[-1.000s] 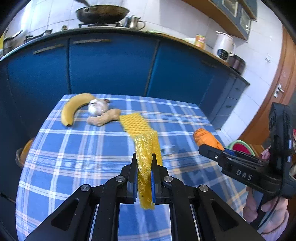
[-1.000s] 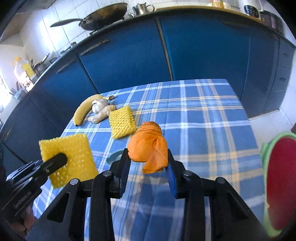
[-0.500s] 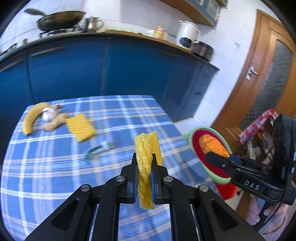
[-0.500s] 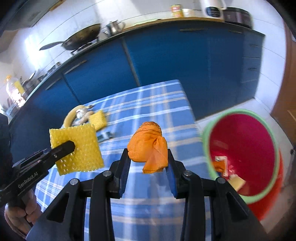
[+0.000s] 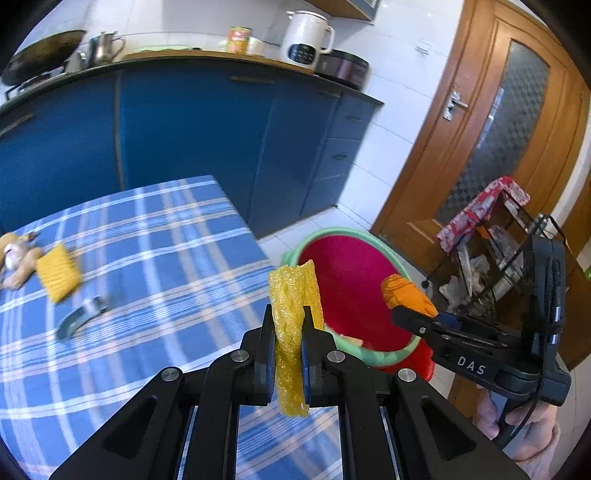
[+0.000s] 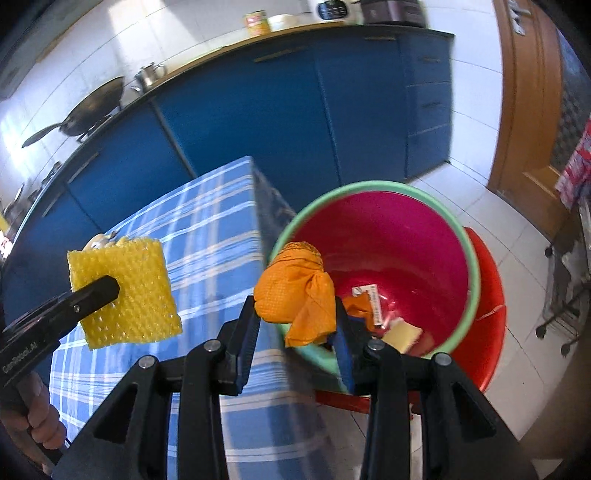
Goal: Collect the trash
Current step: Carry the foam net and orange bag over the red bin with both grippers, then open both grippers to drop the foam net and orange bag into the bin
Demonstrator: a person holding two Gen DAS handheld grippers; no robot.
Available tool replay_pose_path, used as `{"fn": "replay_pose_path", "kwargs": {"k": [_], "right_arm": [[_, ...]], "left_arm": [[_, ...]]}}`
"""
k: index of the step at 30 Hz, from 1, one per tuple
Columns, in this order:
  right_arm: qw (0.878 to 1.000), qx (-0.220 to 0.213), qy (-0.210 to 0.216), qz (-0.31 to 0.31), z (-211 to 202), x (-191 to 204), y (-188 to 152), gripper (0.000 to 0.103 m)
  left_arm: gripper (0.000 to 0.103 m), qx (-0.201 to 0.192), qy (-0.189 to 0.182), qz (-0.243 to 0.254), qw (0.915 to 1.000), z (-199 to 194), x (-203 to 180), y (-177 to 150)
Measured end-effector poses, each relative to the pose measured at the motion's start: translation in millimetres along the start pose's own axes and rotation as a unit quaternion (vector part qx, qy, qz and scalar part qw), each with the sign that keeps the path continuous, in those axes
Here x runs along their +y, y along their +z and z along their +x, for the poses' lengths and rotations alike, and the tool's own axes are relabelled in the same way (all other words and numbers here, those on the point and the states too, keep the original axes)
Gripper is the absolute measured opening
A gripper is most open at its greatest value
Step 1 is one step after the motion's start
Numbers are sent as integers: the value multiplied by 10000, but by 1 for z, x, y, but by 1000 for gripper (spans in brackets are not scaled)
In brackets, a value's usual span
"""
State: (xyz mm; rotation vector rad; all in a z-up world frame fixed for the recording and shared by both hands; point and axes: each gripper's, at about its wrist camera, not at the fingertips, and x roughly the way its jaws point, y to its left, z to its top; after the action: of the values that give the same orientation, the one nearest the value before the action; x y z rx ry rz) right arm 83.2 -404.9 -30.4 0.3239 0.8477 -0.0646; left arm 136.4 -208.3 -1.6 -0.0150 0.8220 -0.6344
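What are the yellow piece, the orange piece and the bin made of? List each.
Yellow piece: looks like foam fruit netting, with a dimpled mesh surface.
Orange piece: probably fine plastic net, crumpled and limp.
Bin: glossy moulded plastic, pink wall, green rim.

wok, kettle, wooden door

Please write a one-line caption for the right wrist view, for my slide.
Right gripper carries crumpled orange trash toward the red bin; left gripper holds yellow foam net.
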Motion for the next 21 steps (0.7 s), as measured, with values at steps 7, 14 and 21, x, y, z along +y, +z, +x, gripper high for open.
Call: {"fn": "replay_pose_path", "kwargs": {"k": [7,14,21], "right_arm": [[9996,47,-118,255,7,-32,-2,43],[9987,81,-165,481,15,-58,-3,46],[9983,31,-163,567,19,-69,-4,57]], "left_arm": [[11,150,-112,221,9996,34,-29,9],[11,319,-102,364,9988,74,-44,15],[48,368,-58,221,9991,92,-42,15]]}}
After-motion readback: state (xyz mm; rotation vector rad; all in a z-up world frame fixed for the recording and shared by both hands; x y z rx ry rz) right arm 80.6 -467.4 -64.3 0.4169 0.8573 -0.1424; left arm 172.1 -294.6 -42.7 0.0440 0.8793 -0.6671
